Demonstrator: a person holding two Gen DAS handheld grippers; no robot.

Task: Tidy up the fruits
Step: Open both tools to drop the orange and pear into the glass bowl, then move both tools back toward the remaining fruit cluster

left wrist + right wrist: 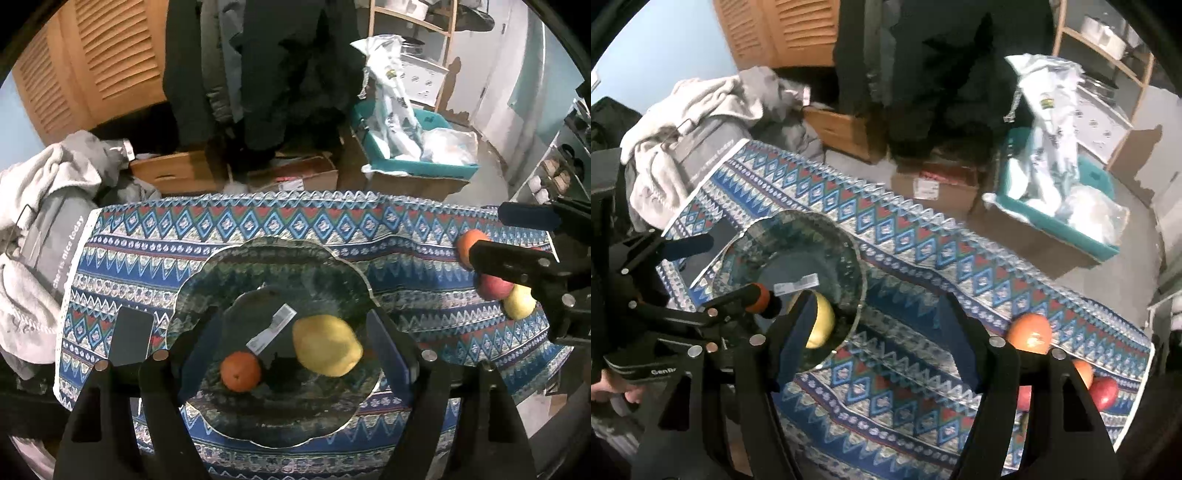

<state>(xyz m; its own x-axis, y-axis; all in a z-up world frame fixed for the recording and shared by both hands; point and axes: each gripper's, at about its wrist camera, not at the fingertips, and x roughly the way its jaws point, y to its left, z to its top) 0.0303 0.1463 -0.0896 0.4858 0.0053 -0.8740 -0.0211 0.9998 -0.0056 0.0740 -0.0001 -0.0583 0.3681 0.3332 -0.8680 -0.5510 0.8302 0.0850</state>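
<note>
Left gripper (291, 354) hung wide open and empty over the glass plate (207, 273) holding a tangerine (241, 371) and lemon (327, 345), while the right gripper (879, 336), likewise open and empty, needed squaring onto the orange (1030, 332) on the worktop (894, 398).

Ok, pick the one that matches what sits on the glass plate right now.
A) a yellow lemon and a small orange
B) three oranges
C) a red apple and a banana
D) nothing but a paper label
A: the left wrist view shows a yellow lemon and a small orange lying on the glass plate, beside a paper label.
</note>
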